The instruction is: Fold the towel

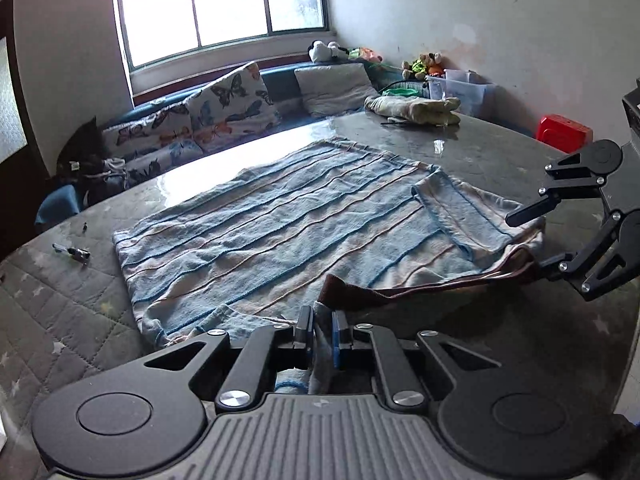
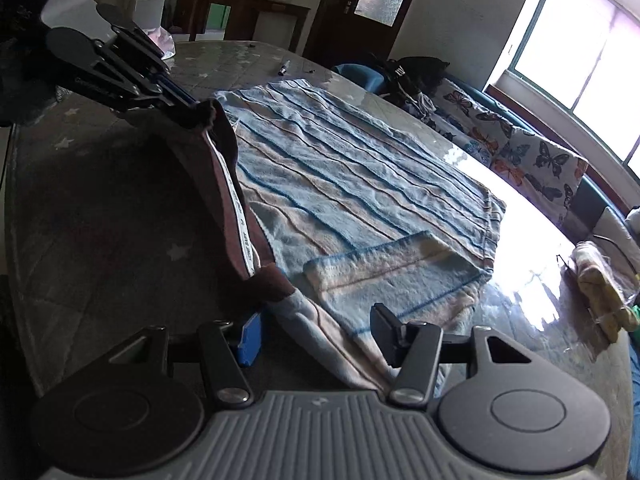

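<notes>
Towel (image 1: 272, 216), blue-and-peach striped, lies spread on the grey quilted table (image 1: 60, 312). Left gripper (image 1: 322, 332) is pinched closed on the near brown-trimmed corner, lifting it. Right gripper (image 2: 316, 330) has its fingers apart, straddling the neighbouring corner without gripping.

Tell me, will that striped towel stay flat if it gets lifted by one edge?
Probably not. The towel already sags between the left tool and the right tool, so it looks floppy. Its folded corner suggests it creases easily.
</notes>
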